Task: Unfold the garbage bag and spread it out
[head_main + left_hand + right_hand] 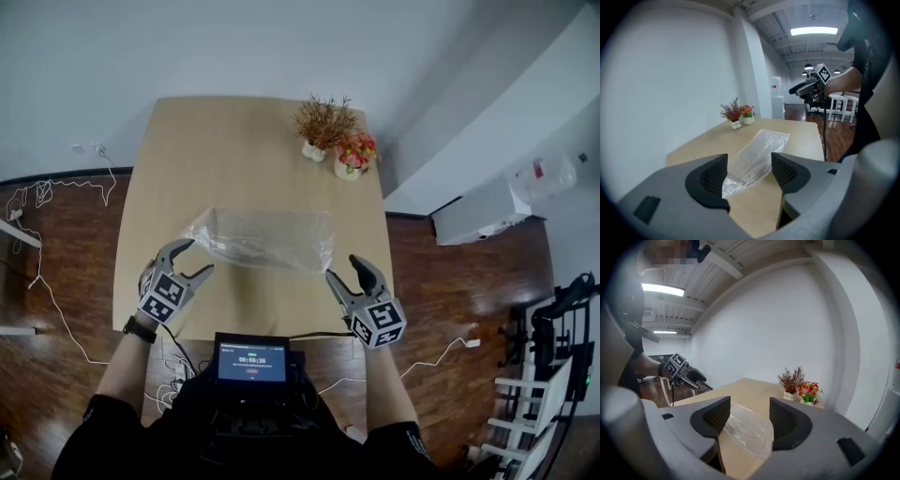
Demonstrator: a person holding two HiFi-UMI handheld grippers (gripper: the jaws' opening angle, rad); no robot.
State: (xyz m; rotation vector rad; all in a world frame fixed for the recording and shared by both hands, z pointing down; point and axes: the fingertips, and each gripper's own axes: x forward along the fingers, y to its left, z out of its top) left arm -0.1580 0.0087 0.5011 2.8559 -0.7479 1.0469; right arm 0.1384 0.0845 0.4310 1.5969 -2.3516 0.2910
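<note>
— Wooden worktop (pixel 244 131) against a white wall, dark floor around it?
— Yes, with two small potted plants (pixel 323 122) at its far right corner.
— Where's the bag (pixel 262 239)?
— Lying clear and crumpled across the middle of the worktop, nothing holding it.
— And the claws?
— Left claw (pixel 199 256) is spread wide at the bag's left end, and right claw (pixel 342 267) is spread wide at its right end. Both are empty, with the bag lying beyond their tips.

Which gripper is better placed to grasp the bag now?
Probably left: the left gripper, open, points at the near end of the garbage bag; the right gripper sits beside its edge.
</note>
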